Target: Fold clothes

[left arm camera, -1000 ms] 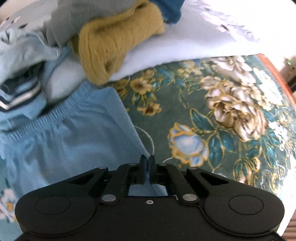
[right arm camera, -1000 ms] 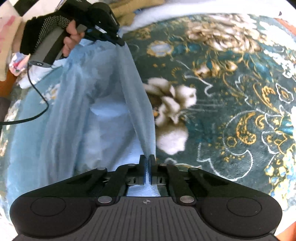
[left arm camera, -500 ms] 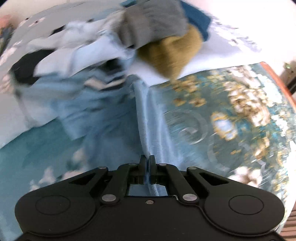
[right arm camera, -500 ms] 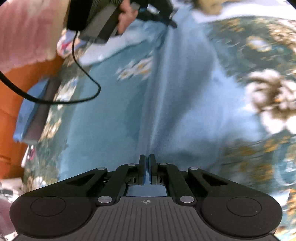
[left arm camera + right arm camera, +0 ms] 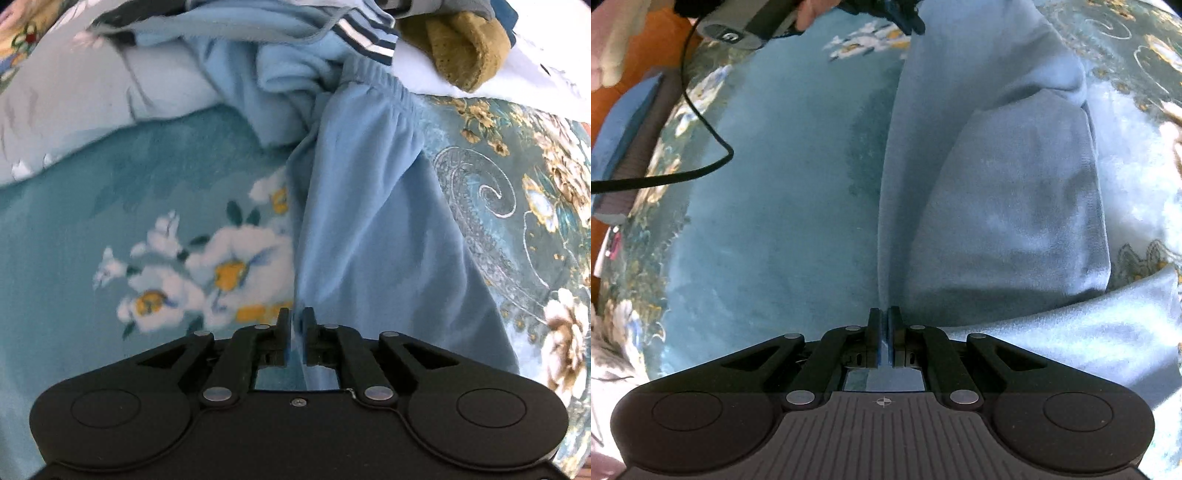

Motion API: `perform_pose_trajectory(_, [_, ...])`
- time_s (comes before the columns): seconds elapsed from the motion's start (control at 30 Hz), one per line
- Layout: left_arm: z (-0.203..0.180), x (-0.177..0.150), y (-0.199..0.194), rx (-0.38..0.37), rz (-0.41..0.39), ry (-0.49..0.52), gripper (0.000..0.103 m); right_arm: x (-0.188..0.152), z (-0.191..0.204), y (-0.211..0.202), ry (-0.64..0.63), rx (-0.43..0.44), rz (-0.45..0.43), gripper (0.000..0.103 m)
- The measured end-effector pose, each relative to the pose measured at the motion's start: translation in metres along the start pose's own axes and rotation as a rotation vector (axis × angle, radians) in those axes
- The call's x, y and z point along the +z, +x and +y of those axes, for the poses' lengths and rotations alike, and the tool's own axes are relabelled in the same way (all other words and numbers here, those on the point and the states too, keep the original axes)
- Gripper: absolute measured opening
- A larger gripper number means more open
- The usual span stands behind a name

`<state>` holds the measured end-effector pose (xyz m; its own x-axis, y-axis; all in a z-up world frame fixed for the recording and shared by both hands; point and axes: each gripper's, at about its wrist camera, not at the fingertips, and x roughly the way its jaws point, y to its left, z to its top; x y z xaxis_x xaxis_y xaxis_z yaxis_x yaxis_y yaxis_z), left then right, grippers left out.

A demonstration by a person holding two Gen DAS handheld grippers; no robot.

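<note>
Since the earlier frame we carried the light blue pants [image 5: 373, 229] leftward across the floral blanket [image 5: 110, 206]. Left gripper [image 5: 294, 318] was opening, edge between its jaws. Right gripper [image 5: 885, 317] pinched the opposite edge.

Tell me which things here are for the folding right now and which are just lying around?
For the folding: light blue pants, left gripper, right gripper.

Just lying around: mustard knit, striped-cuff blue top, floral blanket, black cable.
</note>
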<state>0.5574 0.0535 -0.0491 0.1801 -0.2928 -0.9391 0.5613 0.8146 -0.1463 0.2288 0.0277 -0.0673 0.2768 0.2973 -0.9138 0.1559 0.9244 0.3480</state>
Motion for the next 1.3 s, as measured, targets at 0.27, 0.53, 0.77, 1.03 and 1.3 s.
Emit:
perform_pose_trajectory(0.27, [0.012, -0.047, -0.093, -0.033, -0.114, -0.084, 0.013, -0.008, -0.008, -0.078, -0.051, 0.033, -0.135, 0.020])
perform_pose_trajectory(0.53, [-0.008, -0.138, -0.143, -0.064, -0.130, -0.094, 0.022, -0.037, -0.108, -0.120, 0.276, -0.253, -0.173, 0.022])
perform_pose_trajectory(0.77, [-0.046, -0.219, -0.135, 0.002, -0.060, -0.164, 0.022, -0.065, -0.162, -0.092, 0.380, -0.240, -0.097, 0.022])
perform_pose_trajectory(1.03, [-0.086, -0.254, -0.139, 0.003, -0.064, -0.253, 0.025, -0.074, -0.176, -0.069, 0.467, -0.128, -0.104, 0.027])
perform_pose_trajectory(1.3, [-0.090, -0.273, -0.164, 0.028, -0.120, -0.332, 0.029, -0.068, -0.138, -0.120, 0.187, 0.037, -0.307, 0.006])
